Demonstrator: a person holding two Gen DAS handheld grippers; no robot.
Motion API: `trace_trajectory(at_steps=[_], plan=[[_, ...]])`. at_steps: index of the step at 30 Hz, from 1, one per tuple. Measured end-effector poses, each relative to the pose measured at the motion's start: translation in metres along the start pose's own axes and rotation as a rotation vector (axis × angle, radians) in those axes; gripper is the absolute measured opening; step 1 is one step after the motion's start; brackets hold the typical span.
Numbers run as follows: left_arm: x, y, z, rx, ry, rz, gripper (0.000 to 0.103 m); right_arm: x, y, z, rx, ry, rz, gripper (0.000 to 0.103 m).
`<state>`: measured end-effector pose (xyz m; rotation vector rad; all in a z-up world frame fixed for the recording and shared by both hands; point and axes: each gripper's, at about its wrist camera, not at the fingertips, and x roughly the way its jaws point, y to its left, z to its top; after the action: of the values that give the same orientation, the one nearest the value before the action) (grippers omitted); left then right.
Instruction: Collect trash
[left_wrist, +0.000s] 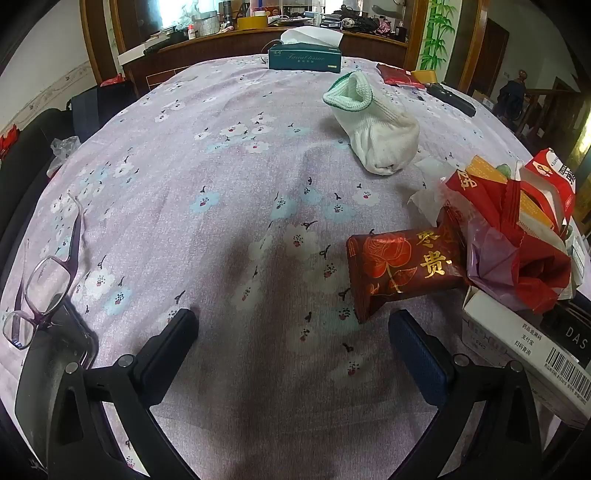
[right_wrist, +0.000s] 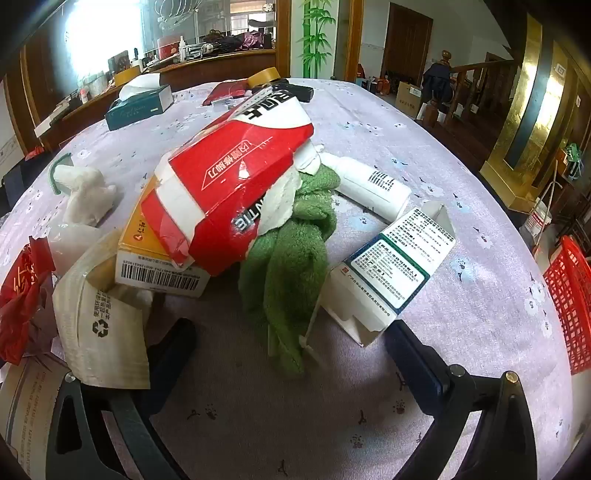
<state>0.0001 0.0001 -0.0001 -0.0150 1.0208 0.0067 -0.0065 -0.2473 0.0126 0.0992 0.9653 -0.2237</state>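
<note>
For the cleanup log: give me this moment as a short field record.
surface: table under floral cloth
left gripper: open, holding nothing
right gripper: open, holding nothing
trash pile: red carton atop orange box
beside pile: green cloth, white bottle
near left gripper: red packet
non-trash: eyeglasses, tissue box

Eyeglasses (left_wrist: 40, 291), tissue box (left_wrist: 304, 59) and sock (left_wrist: 373, 125) (white, green-trimmed) lie well apart.

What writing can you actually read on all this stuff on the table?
"Facial tissue": teal tissue box.
"贵": gold, on the dark red rose packet.
"DAS": cut off, on the white barcode box.
Recycling symbol: beige paper bag.
Fine print on the green-bordered white carton and the barcode digits: too small.
</note>
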Motion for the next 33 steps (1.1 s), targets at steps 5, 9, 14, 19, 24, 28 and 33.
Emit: trace_trajectory(at_steps=[5,9,14,19,24,28,33], plan=[[-0.006,0.0,-0.006,-0.006,0.03,0.013,0.103,0.0,0.0,0.0,0.0,0.0,0.0,0.103],[-0.03,0.003,-0.024,0.008,-0.007,0.006,0.103,0.0,0.0,0.0,0.0,0.0,0.0,0.103],[-0.068,0.004,-0.041,0.034,-0.062,0.009,0.103,0.001,0.0,0.0,0.001,0.0,0.0,0.103],[-0.103,0.009,-0.044,0.017,-0.127,-0.005,0.103,0.002,0.001,0.001,-0.021,0.007,0.018,0.103],[-0.137,0.006,-0.054,0.038,-0.179,-0.023,0.103,-0.009,-0.012,0.0,-0.133,0.087,0.045,0.102],[-0.159,0.005,-0.063,0.038,-0.207,-0.06,0.103,-0.061,-0.043,-0.01,-0.101,0.014,0.082,0.101],[-0.179,-0.007,-0.071,0.051,-0.231,-0.079,0.103,-0.134,-0.064,-0.037,-0.08,-0.055,0.102,0.102]])
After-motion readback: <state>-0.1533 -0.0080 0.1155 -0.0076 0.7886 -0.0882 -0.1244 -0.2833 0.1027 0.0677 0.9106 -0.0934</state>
